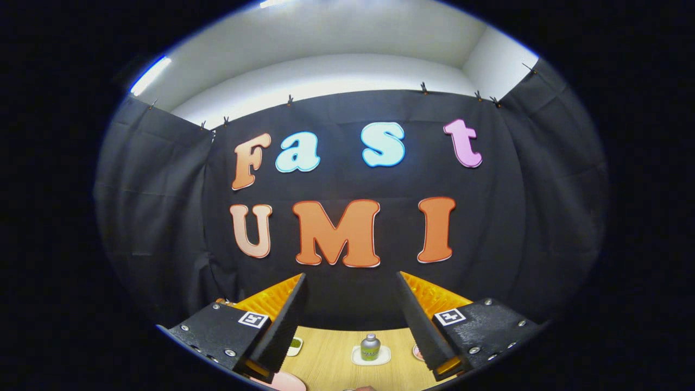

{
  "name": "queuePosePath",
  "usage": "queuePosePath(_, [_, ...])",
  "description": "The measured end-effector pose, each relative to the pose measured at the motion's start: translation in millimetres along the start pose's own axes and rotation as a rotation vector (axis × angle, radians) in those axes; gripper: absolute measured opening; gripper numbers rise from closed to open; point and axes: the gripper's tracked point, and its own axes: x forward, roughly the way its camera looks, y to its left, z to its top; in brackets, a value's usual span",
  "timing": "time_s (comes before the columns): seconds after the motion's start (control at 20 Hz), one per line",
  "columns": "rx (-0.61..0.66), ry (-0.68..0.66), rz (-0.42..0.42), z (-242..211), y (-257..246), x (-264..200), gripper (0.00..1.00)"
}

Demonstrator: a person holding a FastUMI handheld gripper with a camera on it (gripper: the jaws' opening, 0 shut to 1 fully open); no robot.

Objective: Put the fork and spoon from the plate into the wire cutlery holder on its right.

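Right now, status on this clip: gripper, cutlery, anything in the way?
Gripper open, fingers apart, nothing between them. Raised above wooden table, aimed at the booth wall. Small bottle on a white coaster ahead between the fingers.

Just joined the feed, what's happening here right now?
The hand-held tongs are raised above the wooden table, pointing at the booth's back wall. Their fingers stand wide apart with nothing between them. Beyond them a small bottle sits on a white coaster, and the edge of a pink plate shows below the left finger. No cutlery has been picked up yet.
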Motion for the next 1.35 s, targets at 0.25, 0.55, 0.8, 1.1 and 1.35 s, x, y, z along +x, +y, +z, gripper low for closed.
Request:
queuePosePath(0.25, [-0.030, -0.078, -0.008, 15.7, 2.5, -6.3, 0.96])
queuePosePath(0.55, [-0.056, -0.121, 0.036, 16.0, 17.3, -7.1, 0.96])
queuePosePath(0.8, [-0.047, -0.095, 0.043, 4.0, 24.1, -6.1, 0.97])
queuePosePath(1.1, [-0.027, -0.119, 0.047, 7.1, 26.0, -9.7, 0.97])
queuePosePath(1.35, [-0.052, -0.153, 0.054, 13.6, 28.9, -14.9, 0.96])
